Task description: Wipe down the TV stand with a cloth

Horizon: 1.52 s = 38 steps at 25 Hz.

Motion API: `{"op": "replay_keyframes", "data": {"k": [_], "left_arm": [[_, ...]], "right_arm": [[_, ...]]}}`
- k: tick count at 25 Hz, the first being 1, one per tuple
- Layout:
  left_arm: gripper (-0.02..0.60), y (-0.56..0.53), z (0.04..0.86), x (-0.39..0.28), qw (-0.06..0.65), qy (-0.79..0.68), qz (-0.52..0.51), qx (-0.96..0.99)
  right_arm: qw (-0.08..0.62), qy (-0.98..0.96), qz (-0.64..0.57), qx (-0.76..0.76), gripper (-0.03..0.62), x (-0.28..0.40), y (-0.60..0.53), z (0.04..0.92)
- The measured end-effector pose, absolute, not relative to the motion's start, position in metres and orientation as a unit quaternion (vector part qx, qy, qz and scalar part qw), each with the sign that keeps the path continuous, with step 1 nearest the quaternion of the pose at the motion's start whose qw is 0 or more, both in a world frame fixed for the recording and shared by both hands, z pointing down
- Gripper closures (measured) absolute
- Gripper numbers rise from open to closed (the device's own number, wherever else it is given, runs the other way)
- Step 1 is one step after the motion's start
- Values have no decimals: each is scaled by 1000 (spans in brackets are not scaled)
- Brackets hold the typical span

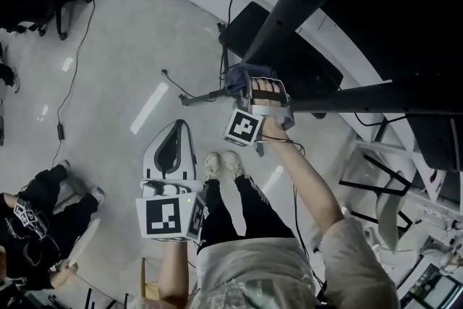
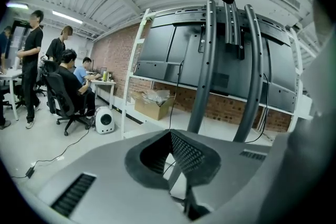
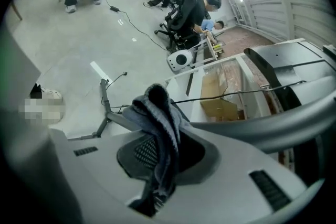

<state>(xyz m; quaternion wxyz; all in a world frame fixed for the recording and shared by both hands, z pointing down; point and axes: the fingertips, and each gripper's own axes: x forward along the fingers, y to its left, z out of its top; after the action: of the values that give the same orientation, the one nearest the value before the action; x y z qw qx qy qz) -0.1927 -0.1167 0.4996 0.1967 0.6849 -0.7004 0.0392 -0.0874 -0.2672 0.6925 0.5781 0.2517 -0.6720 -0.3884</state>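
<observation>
Right gripper [image 3: 163, 139] clamps cloth [image 3: 157, 102] at TV stand bar [image 1: 362, 96]; left gripper [image 1: 172, 140] closed, empty. Press cloth flat, stroke lengthwise, steady pressure.

Holds the right gripper [image 1: 247, 83] ahead at centre, cloth [image 1: 235, 74] between its closed jaws and against the TV stand [image 1: 289, 7], where a floor leg meets the slanting post. Carries the left gripper [image 1: 176, 128] nearer and to the left, jaws together around nothing, over the floor [image 1: 116, 61], just left of the shoes [image 1: 223, 164]. Finds behind the stand a shelf unit [image 2: 132, 73], a cardboard box [image 2: 152, 105] in its lower bay, a small appliance [image 2: 105, 121] on the floor at its left end, and seated people [image 2: 68, 86] further left at desks. Has a cable [image 1: 70, 87] lying on the floor well to the left.
</observation>
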Motion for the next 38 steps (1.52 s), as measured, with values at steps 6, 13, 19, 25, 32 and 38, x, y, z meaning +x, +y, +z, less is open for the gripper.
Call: {"op": "replay_keyframes", "data": {"k": [6, 13, 19, 25, 32, 38], "left_arm": [[566, -121, 517, -195, 209, -699, 43, 682], [566, -112, 544, -195, 232, -698, 61, 675], [566, -113, 558, -198, 243, -699, 60, 670], [566, -111, 566, -191, 253, -693, 67, 672], [566, -109, 564, -196, 249, -697, 48, 671], [566, -118, 523, -194, 213, -704, 22, 677]], "right_arm": [[595, -670, -377, 234, 537, -86, -266, 725], [617, -670, -354, 214, 537, -81, -259, 761], [620, -671, -349, 207, 537, -85, -262, 781], [624, -669, -351, 200, 537, -80, -260, 790], [626, -671, -345, 199, 537, -84, -257, 791], [598, -703, -312, 224, 537, -97, -254, 748]]}}
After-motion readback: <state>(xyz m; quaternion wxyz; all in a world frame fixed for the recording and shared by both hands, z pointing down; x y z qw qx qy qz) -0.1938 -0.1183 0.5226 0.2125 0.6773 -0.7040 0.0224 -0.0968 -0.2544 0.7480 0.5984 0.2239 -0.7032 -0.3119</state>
